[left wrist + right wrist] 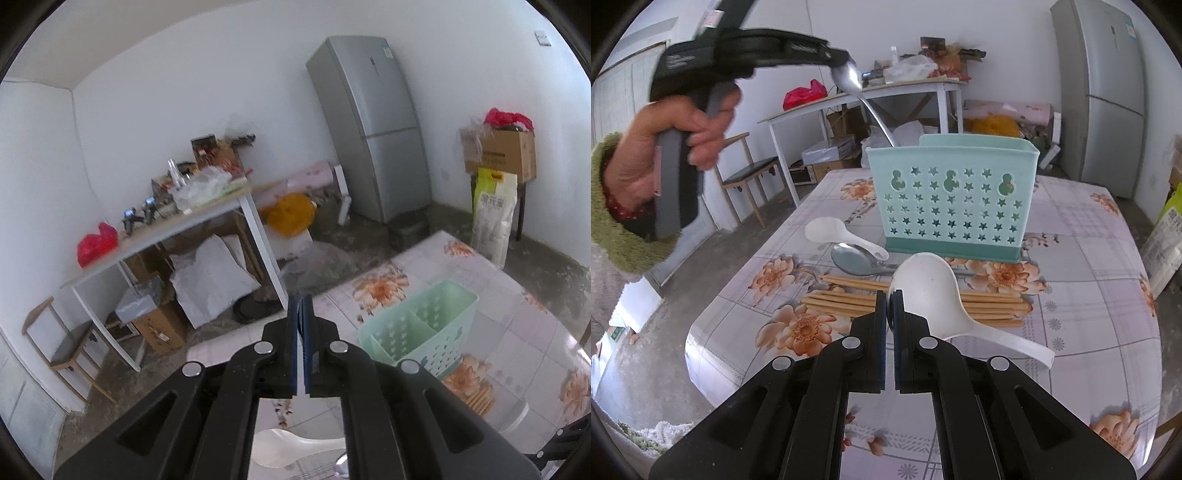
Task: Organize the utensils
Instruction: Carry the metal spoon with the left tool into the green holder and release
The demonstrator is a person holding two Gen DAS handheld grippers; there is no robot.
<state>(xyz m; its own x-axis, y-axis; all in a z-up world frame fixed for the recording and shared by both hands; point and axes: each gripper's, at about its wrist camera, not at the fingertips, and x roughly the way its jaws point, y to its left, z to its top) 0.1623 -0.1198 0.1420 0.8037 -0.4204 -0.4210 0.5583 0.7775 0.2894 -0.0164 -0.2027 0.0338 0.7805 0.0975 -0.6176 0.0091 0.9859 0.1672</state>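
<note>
Mint-green plastic caddy with divided compartments sits on the floral tabletop, to the right of the left tongs in the left wrist view. These tongs look pressed together at the tips, and nothing held shows from this angle. A fridge and a cluttered side table stand behind.

From the right wrist view, the left tongs are raised high to the left of the caddy, pinching a metal spoon by its bowl; its handle hangs down behind the caddy's rim. The right tongs are closed and empty, low over wooden chopsticks, a white ladle, a white rice paddle and another metal spoon.

Risk: gripped only at the smooth bowl, the spoon could swivel or slip, miss its compartment, or knock the light caddy over.
</note>
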